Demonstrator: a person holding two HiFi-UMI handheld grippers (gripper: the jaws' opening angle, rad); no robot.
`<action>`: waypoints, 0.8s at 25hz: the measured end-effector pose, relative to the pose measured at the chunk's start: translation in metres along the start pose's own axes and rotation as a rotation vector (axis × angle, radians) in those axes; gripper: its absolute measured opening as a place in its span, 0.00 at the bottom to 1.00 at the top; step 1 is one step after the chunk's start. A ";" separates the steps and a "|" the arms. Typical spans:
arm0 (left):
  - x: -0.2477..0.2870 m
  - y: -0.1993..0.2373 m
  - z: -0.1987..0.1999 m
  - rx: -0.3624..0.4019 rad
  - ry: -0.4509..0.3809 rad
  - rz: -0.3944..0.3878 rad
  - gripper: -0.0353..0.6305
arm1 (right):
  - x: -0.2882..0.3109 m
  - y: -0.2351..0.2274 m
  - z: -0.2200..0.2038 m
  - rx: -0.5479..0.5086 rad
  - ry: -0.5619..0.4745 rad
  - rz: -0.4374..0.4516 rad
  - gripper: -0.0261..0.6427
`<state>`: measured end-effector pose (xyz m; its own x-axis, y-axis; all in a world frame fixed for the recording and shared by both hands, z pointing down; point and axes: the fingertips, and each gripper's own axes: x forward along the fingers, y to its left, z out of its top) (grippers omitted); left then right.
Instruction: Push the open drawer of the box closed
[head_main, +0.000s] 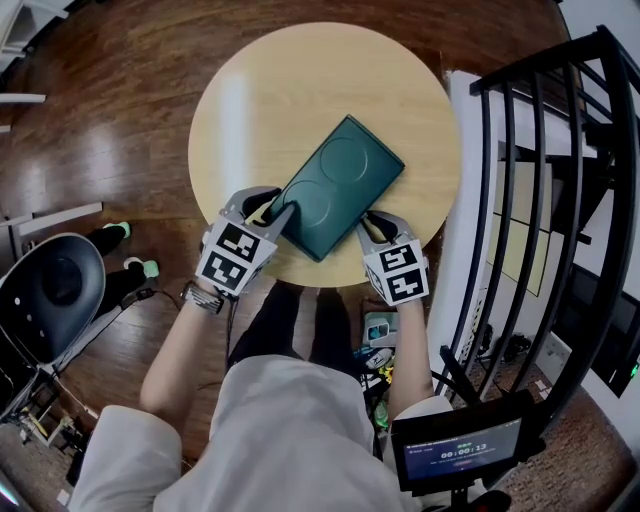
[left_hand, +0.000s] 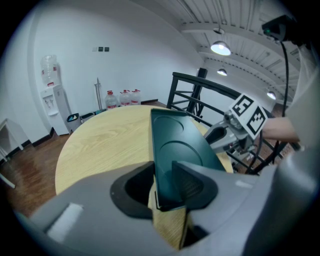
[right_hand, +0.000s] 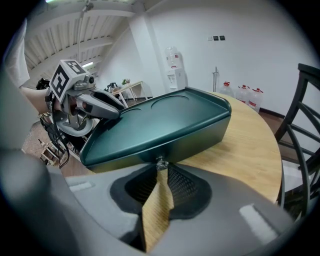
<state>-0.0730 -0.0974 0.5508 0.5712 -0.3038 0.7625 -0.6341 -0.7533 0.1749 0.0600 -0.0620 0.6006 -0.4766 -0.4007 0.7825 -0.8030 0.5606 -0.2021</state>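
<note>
From where I stand the job looks all but finished. The dark green box lies slantwise on the round wooden worktop, towards the person's side of it, and I can see no drawer sticking out of it. In the right gripper view the long side of the box runs flush from end to end, with only the small metal knob standing proud, so I judge the drawer is home or very nearly so. What may be left is a last press to seat it and then letting go. I cannot make out from here whether a thin gap remains along the drawer front. The left claw sits astride the near left corner of the box, one jaw lying over the lid and the other against the side wall. In its own view both jaws bear on the box, so it is closed on that corner and seems to be holding the box firm. The right claw is at the box's near right side, its jaws drawn almost together with only a narrow wedge of worktop showing between them. Their tips meet on the knob, which they appear to pinch rather than merely touch.
</note>
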 end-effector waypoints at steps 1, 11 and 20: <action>0.000 0.000 0.000 -0.001 0.001 0.000 0.24 | 0.000 0.000 0.000 0.001 0.004 0.001 0.14; 0.001 -0.003 0.003 0.003 0.019 0.005 0.24 | -0.003 -0.003 0.000 0.017 0.003 0.000 0.14; 0.002 -0.003 0.004 0.000 0.036 0.011 0.25 | -0.006 -0.003 0.001 0.040 -0.020 0.014 0.14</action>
<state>-0.0677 -0.0981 0.5487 0.5448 -0.2913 0.7863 -0.6402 -0.7501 0.1657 0.0654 -0.0624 0.5954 -0.4944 -0.4073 0.7679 -0.8097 0.5372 -0.2364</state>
